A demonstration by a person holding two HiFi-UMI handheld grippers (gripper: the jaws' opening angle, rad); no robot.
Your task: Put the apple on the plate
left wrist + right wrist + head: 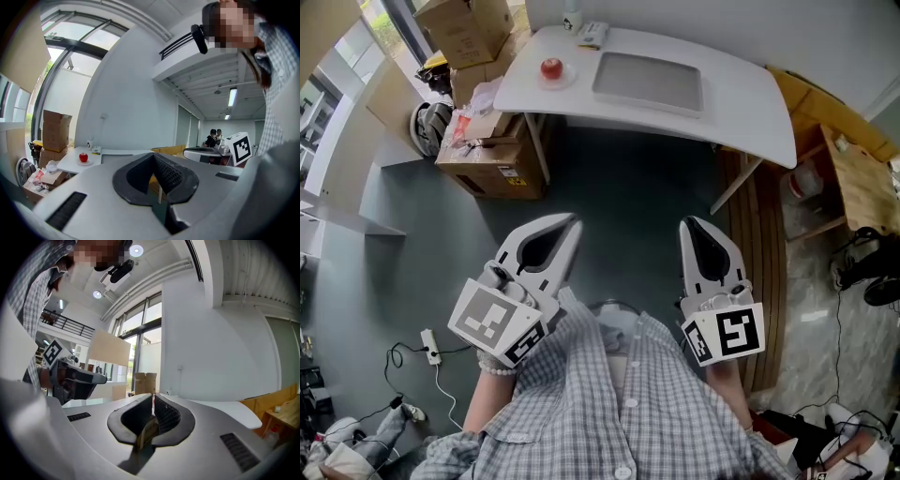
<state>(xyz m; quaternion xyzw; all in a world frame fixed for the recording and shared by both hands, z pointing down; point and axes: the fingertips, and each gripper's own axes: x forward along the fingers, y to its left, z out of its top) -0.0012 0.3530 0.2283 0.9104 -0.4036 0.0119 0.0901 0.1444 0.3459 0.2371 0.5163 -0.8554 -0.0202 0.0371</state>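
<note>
The apple [551, 67] sits on the small white plate [569, 75]. You can find them between 11 and 12 o'clock in the head view, far up the picture. The plate is near the left end of the white counter [741, 103]. A flat grey tray [648, 82] lies on the counter at the apple's 3 o'clock, a little apart from the plate. A small bottle [572, 17] stands by the back edge of the counter, at the apple's 12 o'clock. The person stands well back from the counter and holds both grippers close to the checked shirt [609, 403]. The left gripper [569, 228] is out toward 8 o'clock. Its two jaws are pressed together and there is nothing between them. The right gripper [692, 225] is out toward 4 o'clock. Its jaws are pressed together too, with nothing in them. Both grippers point toward the counter and are well apart from the apple. Brown cardboard boxes [492, 169] stand on the grey floor at about 10 o'clock, just beside the left end of the counter. A white power strip [429, 345] lies on the floor at about 8 o'clock. A wooden bench [853, 178] stands at about 3 o'clock.
</note>
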